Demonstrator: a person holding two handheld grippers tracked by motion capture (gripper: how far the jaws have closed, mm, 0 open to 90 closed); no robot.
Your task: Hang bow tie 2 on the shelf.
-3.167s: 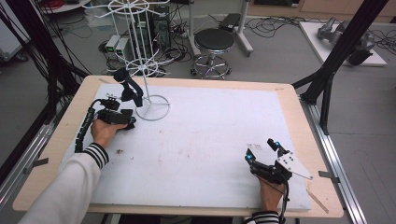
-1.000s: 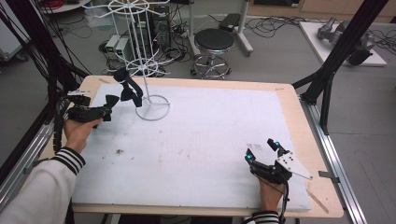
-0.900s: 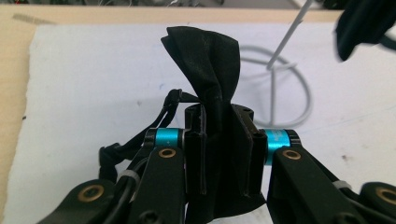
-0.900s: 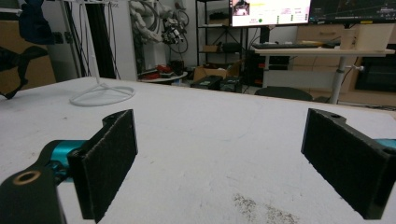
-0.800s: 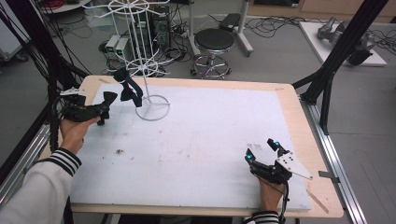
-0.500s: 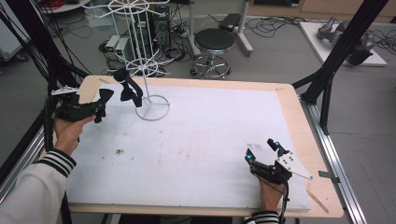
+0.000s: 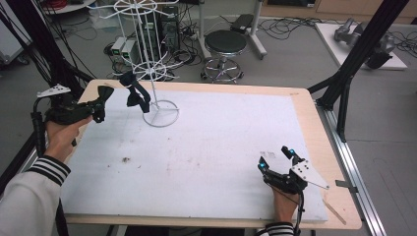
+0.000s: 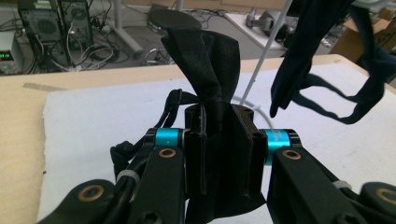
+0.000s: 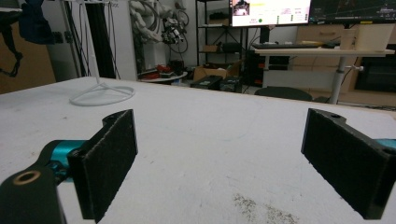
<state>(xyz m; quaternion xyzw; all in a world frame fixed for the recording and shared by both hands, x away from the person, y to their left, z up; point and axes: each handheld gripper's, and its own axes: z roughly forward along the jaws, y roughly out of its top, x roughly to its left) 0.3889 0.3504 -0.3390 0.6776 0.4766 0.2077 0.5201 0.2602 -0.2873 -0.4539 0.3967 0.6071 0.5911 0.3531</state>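
My left gripper (image 7: 101, 104) is lifted at the table's far left corner, shut on a black bow tie (image 8: 210, 65) whose folded end sticks up past the jaws. A second black bow tie (image 7: 134, 91) with its strap hangs from the white wire rack (image 7: 150, 59), just right of the left gripper; it shows as dark fabric (image 8: 299, 70) in the left gripper view. My right gripper (image 7: 278, 160) rests on the white mat near the front right, open, with nothing between its pads (image 9: 109, 154).
The rack's ring base (image 7: 161, 112) stands on the white mat (image 7: 206, 147) at the back left. A stool (image 7: 225, 44) and computer gear sit on the floor behind the table. Black frame posts (image 7: 344, 83) flank the table's right side.
My left gripper has lifted off the mat with the bow tie and drawn back to the left, up over the table's far left corner. The right gripper has not moved.
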